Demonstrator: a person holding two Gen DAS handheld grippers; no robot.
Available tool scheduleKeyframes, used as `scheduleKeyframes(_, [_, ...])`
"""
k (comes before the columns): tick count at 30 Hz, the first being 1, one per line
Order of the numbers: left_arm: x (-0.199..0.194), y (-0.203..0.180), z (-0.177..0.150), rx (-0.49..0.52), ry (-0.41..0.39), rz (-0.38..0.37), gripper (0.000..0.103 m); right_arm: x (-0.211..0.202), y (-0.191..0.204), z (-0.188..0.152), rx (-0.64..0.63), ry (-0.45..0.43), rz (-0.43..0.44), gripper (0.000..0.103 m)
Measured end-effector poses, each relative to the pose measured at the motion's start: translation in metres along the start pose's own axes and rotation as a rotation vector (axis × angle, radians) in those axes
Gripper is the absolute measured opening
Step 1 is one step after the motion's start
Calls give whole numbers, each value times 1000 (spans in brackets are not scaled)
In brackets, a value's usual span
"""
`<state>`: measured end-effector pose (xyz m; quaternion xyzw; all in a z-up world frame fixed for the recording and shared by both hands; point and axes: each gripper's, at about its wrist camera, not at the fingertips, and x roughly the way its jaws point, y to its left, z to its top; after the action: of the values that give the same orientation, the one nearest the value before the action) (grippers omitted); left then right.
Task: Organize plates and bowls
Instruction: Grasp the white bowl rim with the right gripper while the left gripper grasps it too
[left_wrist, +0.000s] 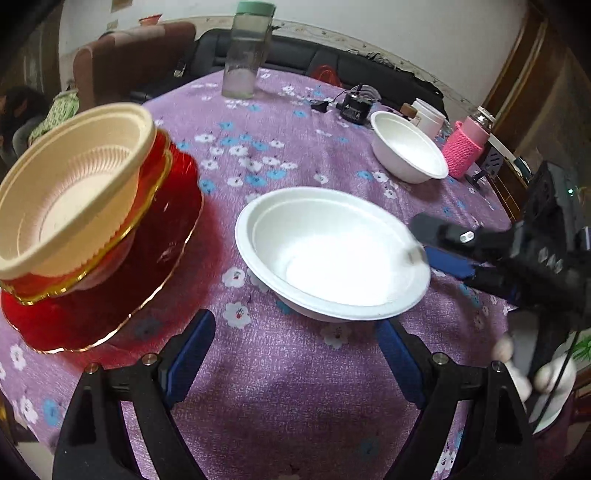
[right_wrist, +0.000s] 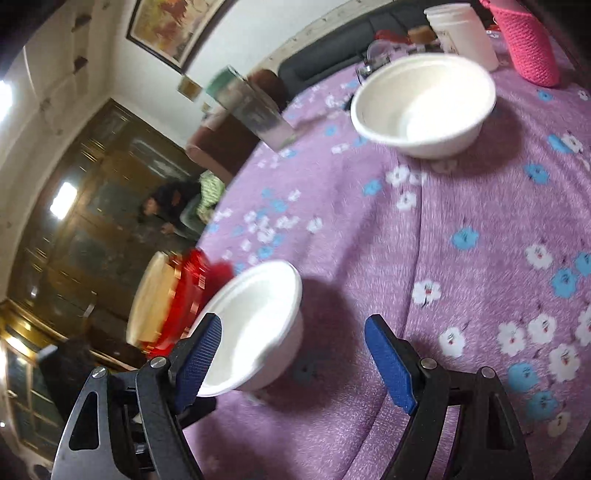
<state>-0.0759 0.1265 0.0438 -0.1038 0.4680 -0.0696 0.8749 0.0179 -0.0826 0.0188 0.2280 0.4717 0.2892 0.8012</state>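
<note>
A white foam bowl (left_wrist: 332, 254) sits on the purple floral tablecloth, just ahead of my open, empty left gripper (left_wrist: 291, 350). My right gripper (left_wrist: 424, 240) comes in from the right at this bowl's rim; in its own view (right_wrist: 293, 354) it is open, its left finger (right_wrist: 199, 354) over the bowl's (right_wrist: 255, 325) near rim. A second white bowl (left_wrist: 408, 147) stands farther back right, also in the right wrist view (right_wrist: 424, 103). At the left a cream ribbed bowl (left_wrist: 74, 184) is stacked in a red gold-rimmed bowl (left_wrist: 162, 155) on a red plate (left_wrist: 110, 295).
A tall clear jar with a green lid (left_wrist: 247, 51) stands at the back. A pink knitted bottle (left_wrist: 467, 147), a white cup (left_wrist: 428, 114) and a black charger with cable (left_wrist: 354, 105) are at the back right. The table edge curves close at the left and right.
</note>
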Motion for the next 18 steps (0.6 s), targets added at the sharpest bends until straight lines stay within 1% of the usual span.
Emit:
scheduleKeyframes(2, [1,1,-1,-10,0,2,87,15,3,-3,-19,26,-37,80])
scheduleKeyframes(3, [0,1,-1,-11,-1,3,87,22,5,-4,-29,43,-54,70])
scheduleKeyframes(4, [-1,1,-1,-12,-4,3,87,26,7,-5,-32,53,-64,57])
scheduleKeyframes(5, [-2,1,0,-12,-8,3,87,32,7,-7,-36,63,-73,49])
scheduleKeyframes(6, [-2,0,0,-10,-11,2,87,33,8,-9,-41,71,-82,32])
scheduleKeyframes(7, [-2,-1,1,-6,-10,0,87,34,9,-10,-47,74,-101,29])
scheduleKeyframes(11, [-1,-2,5,-11,-12,-20,87,18,6,-12,-63,33,-164,28])
scheduleKeyframes(18, [-5,-1,6,-31,-47,-104,87,-7,-10,-15,-74,-4,-283,27])
